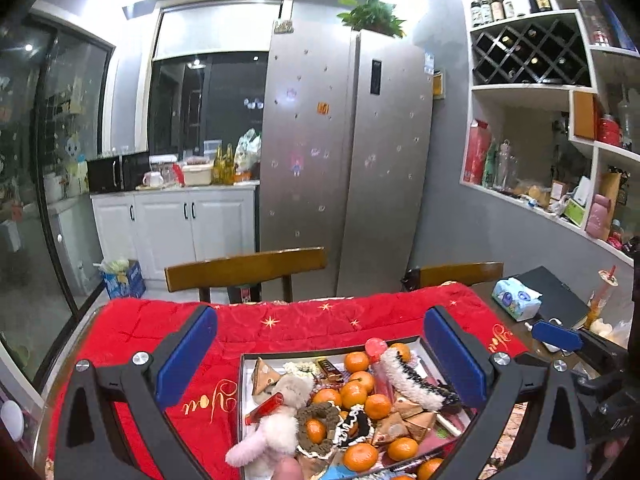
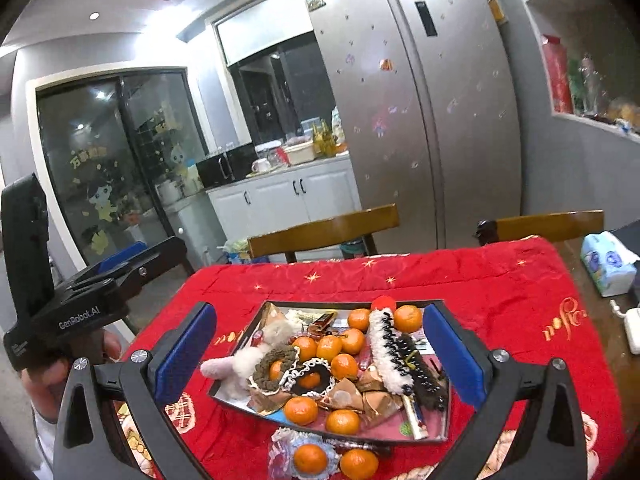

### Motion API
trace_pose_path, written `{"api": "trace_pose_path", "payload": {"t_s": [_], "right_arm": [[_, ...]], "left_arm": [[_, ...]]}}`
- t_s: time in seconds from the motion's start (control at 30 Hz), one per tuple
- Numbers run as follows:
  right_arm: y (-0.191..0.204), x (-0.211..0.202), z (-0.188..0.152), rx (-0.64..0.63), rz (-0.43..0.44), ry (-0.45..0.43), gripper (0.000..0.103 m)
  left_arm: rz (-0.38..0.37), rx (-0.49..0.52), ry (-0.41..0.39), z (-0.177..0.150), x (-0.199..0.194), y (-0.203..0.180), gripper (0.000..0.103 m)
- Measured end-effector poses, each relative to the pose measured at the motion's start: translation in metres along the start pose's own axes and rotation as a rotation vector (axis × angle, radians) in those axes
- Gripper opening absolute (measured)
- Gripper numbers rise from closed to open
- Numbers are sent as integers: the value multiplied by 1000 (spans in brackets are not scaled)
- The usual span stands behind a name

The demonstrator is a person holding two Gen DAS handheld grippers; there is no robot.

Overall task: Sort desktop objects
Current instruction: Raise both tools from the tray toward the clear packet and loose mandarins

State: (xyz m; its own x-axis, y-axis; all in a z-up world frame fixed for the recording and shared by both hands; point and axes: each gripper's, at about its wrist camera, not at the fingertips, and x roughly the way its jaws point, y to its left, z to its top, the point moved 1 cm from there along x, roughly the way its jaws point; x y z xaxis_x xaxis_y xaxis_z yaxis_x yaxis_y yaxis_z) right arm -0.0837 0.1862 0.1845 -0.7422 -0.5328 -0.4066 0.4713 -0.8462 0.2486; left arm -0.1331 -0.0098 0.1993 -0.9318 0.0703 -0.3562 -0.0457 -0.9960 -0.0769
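A shallow dark-rimmed tray (image 2: 280, 303) (image 1: 241, 392) sits on a red quilted cloth (image 2: 480, 280) (image 1: 160, 328). It holds several tangerines (image 2: 330, 347) (image 1: 353, 394), a pink plush toy (image 2: 248, 360) (image 1: 276, 428), scrunchies (image 2: 276, 356), a white fluffy hair clip (image 2: 384, 344) (image 1: 404, 376), brown triangular packets (image 2: 344, 396) and small cosmetics. Two tangerines (image 2: 310, 458) lie on the cloth in front of the tray. My left gripper (image 1: 320, 360) hangs open above the tray's left part. My right gripper (image 2: 320, 350) is open too, held over the tray, nothing between its blue pads (image 2: 184, 354).
Two wooden chair backs (image 2: 324, 230) stand behind the table. A tissue pack (image 2: 608, 264) and a white charger (image 2: 632, 328) lie on bare wood at the right. A hand holds the left gripper's body (image 2: 52, 312) at the left edge. A fridge and cabinets stand behind.
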Motion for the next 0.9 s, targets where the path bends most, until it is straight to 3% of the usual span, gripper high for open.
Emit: {"api": "trace_pose_path", "payload": {"t_s": [0.23,0.33,0.5,0.67,0.9], "right_arm": [[11,-30,-4,-44,-32,-38,103],[9,-35,-11,-44,-33,-42,103],[2,-35,-30,-41,-44,-39,103],[-8,-19,-60,-37,-64,3,103],[-20,8,-90,-20,-59,100,103]], "left_arm": [[-6,13,-16,1,-38,-16,103],[-42,10,-28,-5,-53,-25,103],[-11,47,-45,-28,-65,-37,103],[11,58,-13,-67,-57,-41,103],[20,66,111,-117,-28,-36,103]]}}
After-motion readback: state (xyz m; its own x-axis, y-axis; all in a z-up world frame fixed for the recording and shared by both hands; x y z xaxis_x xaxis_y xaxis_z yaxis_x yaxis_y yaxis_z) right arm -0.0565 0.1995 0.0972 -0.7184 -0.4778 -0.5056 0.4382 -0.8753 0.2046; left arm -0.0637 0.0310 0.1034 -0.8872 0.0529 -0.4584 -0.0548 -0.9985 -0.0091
